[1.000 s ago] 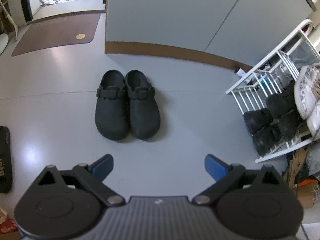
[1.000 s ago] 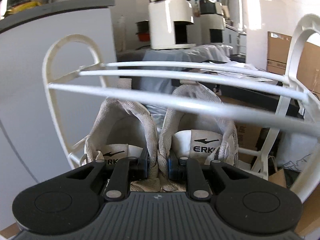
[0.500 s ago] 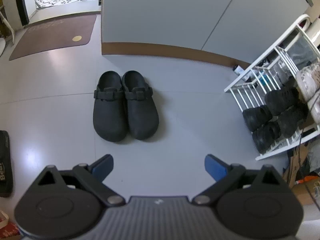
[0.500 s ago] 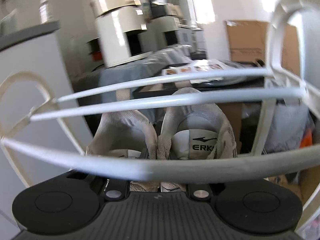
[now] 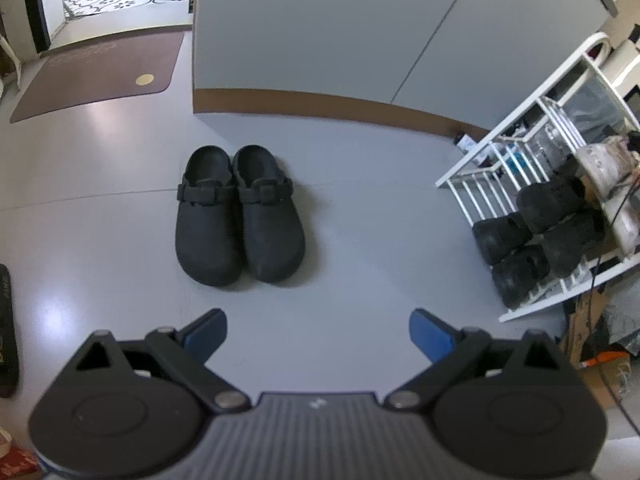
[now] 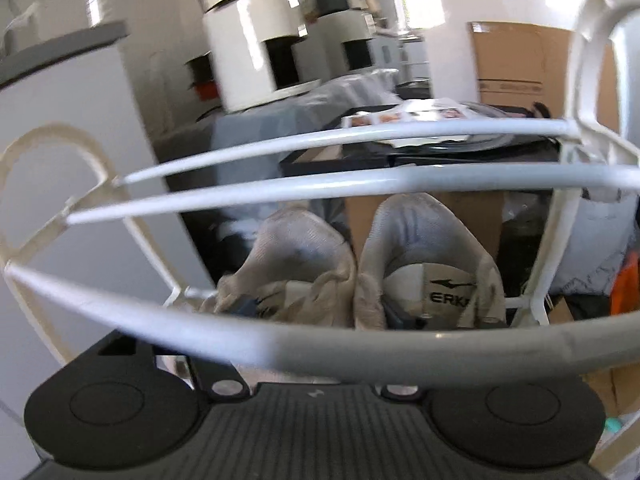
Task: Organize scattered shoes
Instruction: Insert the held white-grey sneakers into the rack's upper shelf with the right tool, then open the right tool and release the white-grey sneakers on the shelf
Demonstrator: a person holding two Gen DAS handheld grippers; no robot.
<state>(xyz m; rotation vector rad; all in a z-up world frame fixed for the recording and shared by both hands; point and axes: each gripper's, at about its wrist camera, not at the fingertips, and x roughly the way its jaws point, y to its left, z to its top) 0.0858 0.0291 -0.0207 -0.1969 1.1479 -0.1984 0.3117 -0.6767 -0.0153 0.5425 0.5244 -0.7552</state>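
The pair of worn white mesh sneakers (image 6: 372, 264) sits side by side on a shelf of the white tubular shoe rack (image 6: 320, 180), toes pointing far, heels near. The right gripper (image 6: 320, 316), mostly hidden behind the nearest rail, has just been opening; its blue pads now stand apart in the two collars, apparently releasing the placed pair. The left gripper (image 5: 318, 330) hangs wide open and empty above the pair of black clogs (image 5: 240, 216) on the grey floor (image 5: 360, 208), likely next for shelving.

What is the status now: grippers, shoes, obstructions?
Left gripper open, empty. Right gripper just opened, sneakers on rack. Clogs on floor.
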